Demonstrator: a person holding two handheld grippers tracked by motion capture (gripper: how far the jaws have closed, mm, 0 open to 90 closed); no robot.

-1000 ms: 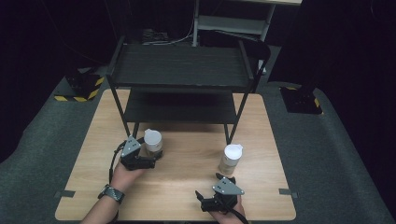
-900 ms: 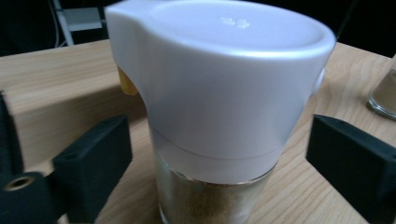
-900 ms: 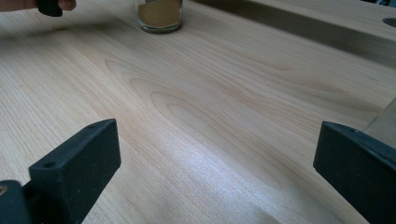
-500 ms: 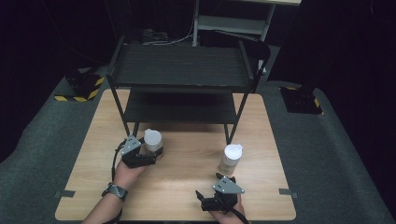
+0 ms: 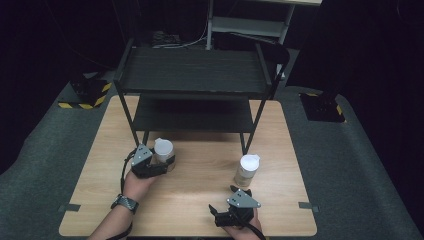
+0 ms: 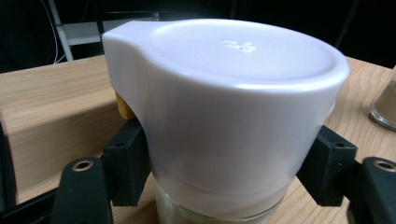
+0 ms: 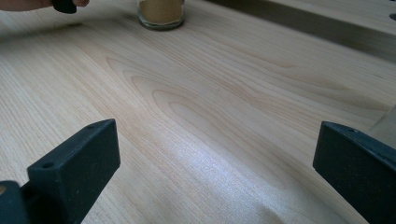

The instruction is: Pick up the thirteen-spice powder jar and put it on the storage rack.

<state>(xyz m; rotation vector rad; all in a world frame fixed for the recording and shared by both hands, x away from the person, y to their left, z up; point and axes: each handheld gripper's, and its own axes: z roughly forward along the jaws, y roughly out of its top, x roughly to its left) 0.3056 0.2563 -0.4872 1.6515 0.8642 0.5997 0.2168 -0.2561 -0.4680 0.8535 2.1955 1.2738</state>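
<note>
Left gripper (image 5: pixel 162 161): I see its jaws have just been closing and now clasp the left jar; in the left gripper view a black pad (image 6: pixel 125 163) presses each side of the jar just under the cap.

Left jar (image 5: pixel 163 152): it stands upright between my left jaws, on the wooden table (image 5: pixel 200 210), just ahead of the hand that carries the gripper. Its white cap (image 6: pixel 224 102) has a small spout-like lip turned to the left in the left gripper view, with a bit of yellow showing beneath that lip. Below the cap I make out clear glass.

Right gripper (image 5: pixel 237 195): I have it released, jaws wide apart with only bare wood between them in the right gripper view. It sits low near the table's near edge.

Right jar (image 5: pixel 247 171): white-capped, upright, just ahead of my right gripper and apart from it, not between the jaws.

Jar seen from the right gripper: far ahead and to the left of the open jaws I see a glass base (image 7: pixel 160 13) holding a tan powder, with a fingertip and a black gripper part beside it at the upper left edge.

Shelf rack (image 5: pixel 192 75): a dark two-level rack stands beyond both grippers; my left jar sits just in front of its lower shelf, near the front left leg.

Wrist: a watch (image 5: pixel 126 202) shows on the arm behind the left gripper.
</note>
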